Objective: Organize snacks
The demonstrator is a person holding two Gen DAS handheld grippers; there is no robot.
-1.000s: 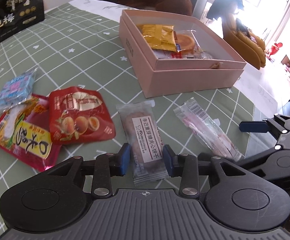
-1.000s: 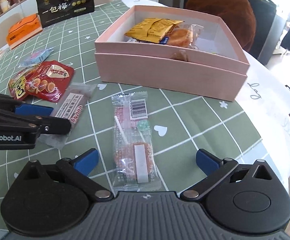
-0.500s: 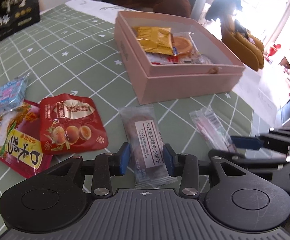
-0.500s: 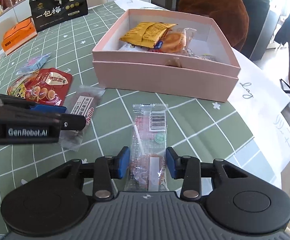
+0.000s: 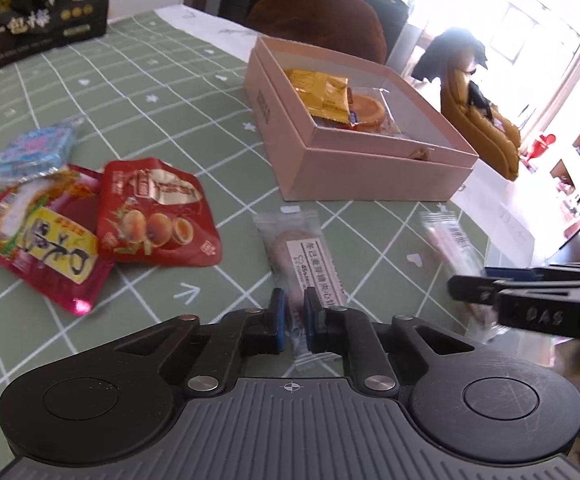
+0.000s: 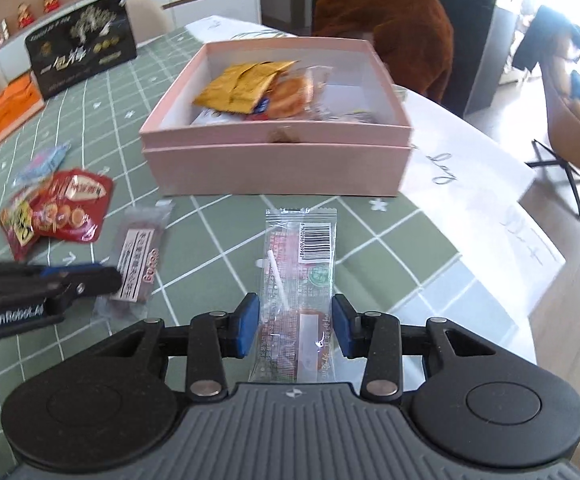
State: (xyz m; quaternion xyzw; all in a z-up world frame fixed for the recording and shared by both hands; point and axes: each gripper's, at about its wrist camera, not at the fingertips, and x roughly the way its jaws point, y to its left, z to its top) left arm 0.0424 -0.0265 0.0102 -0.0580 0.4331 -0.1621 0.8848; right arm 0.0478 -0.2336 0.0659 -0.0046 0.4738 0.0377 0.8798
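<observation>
My left gripper [image 5: 294, 318] is shut on the near end of a clear-wrapped brown biscuit bar [image 5: 304, 252], also seen in the right wrist view [image 6: 139, 258]. My right gripper [image 6: 294, 326] is shut on a clear-wrapped lollipop packet [image 6: 302, 264] and holds it off the table; it shows blurred in the left wrist view [image 5: 448, 240]. The open pink box [image 6: 277, 160] ahead holds a yellow packet [image 6: 241, 84] and a round orange cake [image 6: 290, 94]. The box also shows in the left wrist view [image 5: 374, 172].
Red snack pouches [image 5: 153, 216] [image 5: 37, 240] and a blue packet [image 5: 37, 148] lie on the green checked tablecloth at the left. A black gift box [image 5: 43, 12] and an orange box [image 6: 7, 114] stand at the back. A brown chair [image 6: 394, 28] is behind the pink box.
My left jaws have closed tightly on the biscuit bar. My right gripper has risen with the lollipop packet. Both views have moved closer to the pink box.
</observation>
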